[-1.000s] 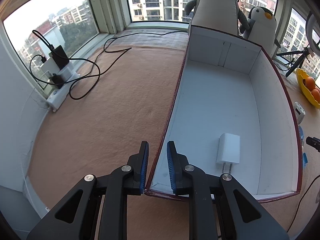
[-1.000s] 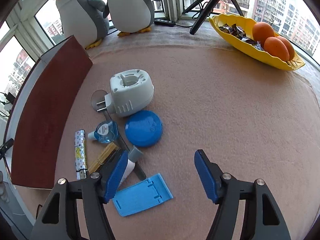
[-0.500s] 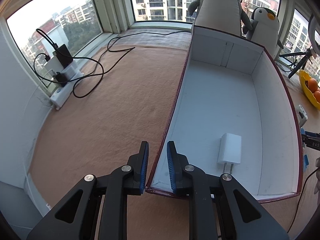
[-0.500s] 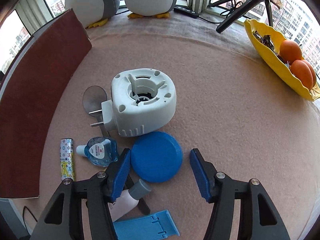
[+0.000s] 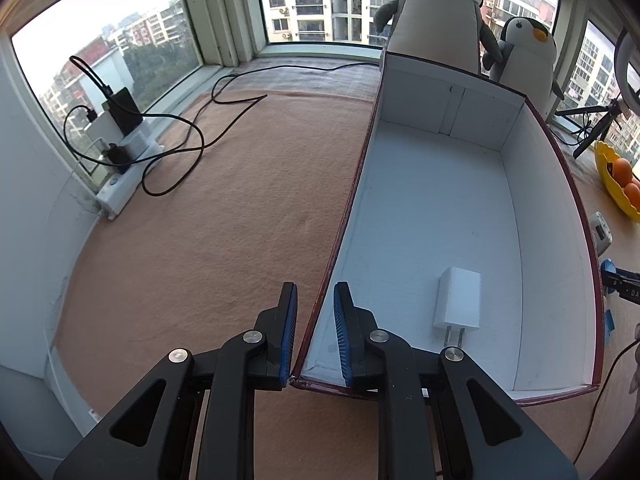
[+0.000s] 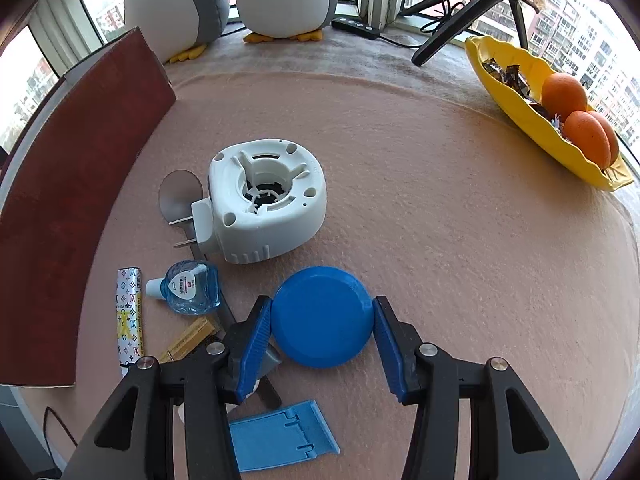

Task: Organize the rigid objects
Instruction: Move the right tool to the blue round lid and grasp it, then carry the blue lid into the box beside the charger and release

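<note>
Right gripper (image 6: 322, 322): jaws wide, flanking blue disc (image 6: 320, 316) on worktop, pads at its rim. Left gripper (image 5: 315, 322): jaws narrowly parted, astride box (image 5: 552, 240) corner wall. Charger (image 5: 458, 300) inside box, floor mostly bare.

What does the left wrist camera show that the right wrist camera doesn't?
Only the left wrist view shows the box's white inside, a white charger lying in it, the left claw straddling the box's near wall, and a power strip with cables.

Only the right wrist view shows the right claw around a blue disc, and the white plug-in device.

Both show the penguin toys, the yellow fruit dish and the carpet.
</note>
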A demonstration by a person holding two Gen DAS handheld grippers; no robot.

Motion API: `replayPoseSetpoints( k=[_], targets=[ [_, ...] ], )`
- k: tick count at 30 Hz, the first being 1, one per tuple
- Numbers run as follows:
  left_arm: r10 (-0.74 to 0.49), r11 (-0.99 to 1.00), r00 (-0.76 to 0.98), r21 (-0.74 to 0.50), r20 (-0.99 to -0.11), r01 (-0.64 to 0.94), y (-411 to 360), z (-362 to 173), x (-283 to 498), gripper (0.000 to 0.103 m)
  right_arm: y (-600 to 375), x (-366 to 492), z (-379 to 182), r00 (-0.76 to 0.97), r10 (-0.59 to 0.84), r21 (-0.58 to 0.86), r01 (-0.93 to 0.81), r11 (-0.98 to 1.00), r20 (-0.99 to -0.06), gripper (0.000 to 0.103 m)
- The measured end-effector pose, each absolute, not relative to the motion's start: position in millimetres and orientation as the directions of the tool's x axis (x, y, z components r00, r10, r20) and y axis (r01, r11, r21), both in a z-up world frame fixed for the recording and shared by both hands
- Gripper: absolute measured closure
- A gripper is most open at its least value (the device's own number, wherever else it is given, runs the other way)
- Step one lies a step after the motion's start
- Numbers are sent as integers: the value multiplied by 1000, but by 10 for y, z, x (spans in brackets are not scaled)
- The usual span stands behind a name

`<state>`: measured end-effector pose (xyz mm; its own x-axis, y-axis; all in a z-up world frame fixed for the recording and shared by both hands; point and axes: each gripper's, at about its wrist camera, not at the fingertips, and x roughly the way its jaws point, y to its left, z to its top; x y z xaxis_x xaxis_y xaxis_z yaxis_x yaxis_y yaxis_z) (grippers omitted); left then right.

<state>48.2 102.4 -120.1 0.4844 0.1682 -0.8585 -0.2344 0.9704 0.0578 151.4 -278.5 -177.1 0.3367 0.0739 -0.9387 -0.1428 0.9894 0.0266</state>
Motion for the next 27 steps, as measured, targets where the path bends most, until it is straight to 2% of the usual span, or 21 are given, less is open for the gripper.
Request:
replayPoseSetpoints(
  k=[12, 27],
  targets=[
    [131, 977, 494, 27, -859, -213, 1059, -1234, 509, 86, -2625, 1253, -1300, 432, 79, 12, -155, 988, -899, 57],
    [102, 981, 510, 3, -854, -192, 1100, -1253, 525, 92, -1476, 920, -580, 524, 238, 23, -383, 923, -817, 57]
  ],
)
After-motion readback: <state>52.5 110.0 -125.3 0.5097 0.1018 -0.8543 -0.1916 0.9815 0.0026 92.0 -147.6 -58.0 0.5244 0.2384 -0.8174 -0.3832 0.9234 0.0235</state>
